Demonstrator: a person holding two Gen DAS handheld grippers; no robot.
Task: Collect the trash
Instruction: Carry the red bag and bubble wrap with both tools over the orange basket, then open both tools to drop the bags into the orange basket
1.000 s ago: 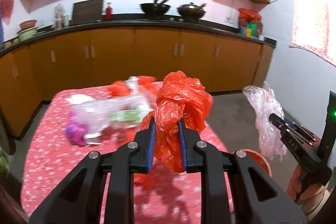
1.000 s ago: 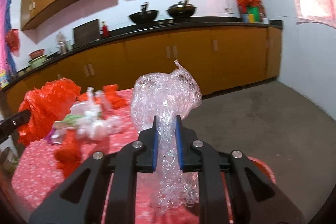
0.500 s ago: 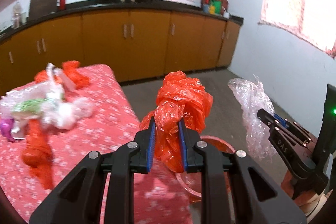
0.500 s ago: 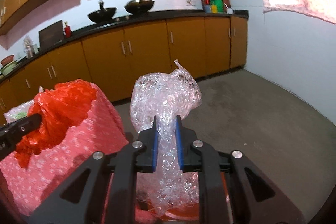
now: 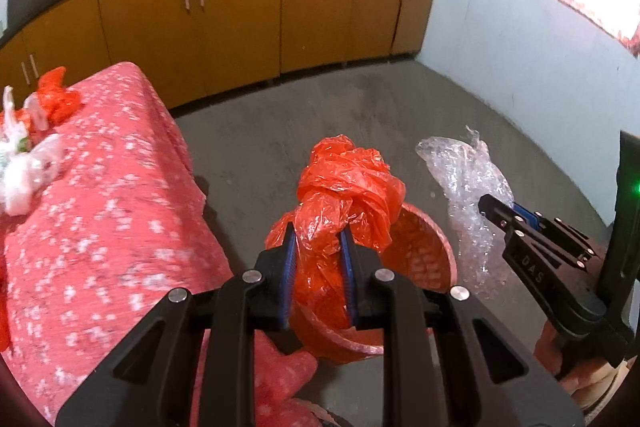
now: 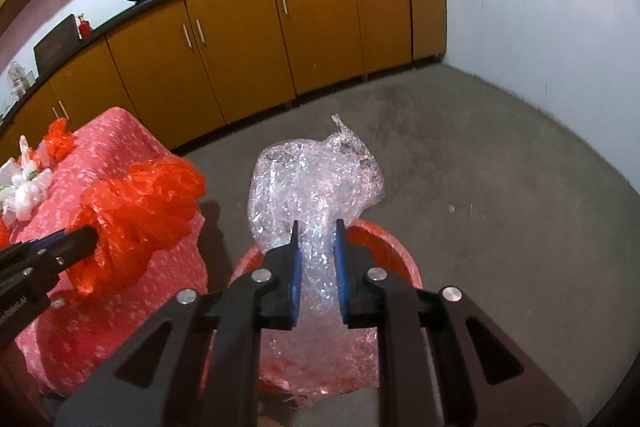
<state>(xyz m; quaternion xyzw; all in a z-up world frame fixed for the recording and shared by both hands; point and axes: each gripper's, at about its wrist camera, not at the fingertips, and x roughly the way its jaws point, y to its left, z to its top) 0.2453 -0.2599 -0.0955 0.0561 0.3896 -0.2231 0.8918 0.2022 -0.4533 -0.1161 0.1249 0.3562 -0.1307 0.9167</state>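
Observation:
My left gripper (image 5: 318, 239) is shut on a crumpled orange plastic bag (image 5: 348, 187) and holds it above a red basket (image 5: 424, 247) on the floor. My right gripper (image 6: 317, 231) is shut on a wad of clear bubble wrap (image 6: 316, 179) above the same red basket (image 6: 392, 251). The bubble wrap (image 5: 468, 179) and right gripper (image 5: 496, 209) show at the right of the left wrist view. The orange bag (image 6: 140, 211) and the left gripper (image 6: 80, 239) show at the left of the right wrist view.
A table with a red patterned cloth (image 5: 100, 211) stands left of the basket, with more orange and white plastic trash (image 5: 28, 155) on its far side. Brown cabinets (image 5: 240, 11) line the back wall. A pale wall (image 5: 540, 67) is to the right, over grey floor (image 6: 500, 167).
Both grippers have swung right, away from the table, and tilted down over the red basket on the floor. Each still holds its trash.

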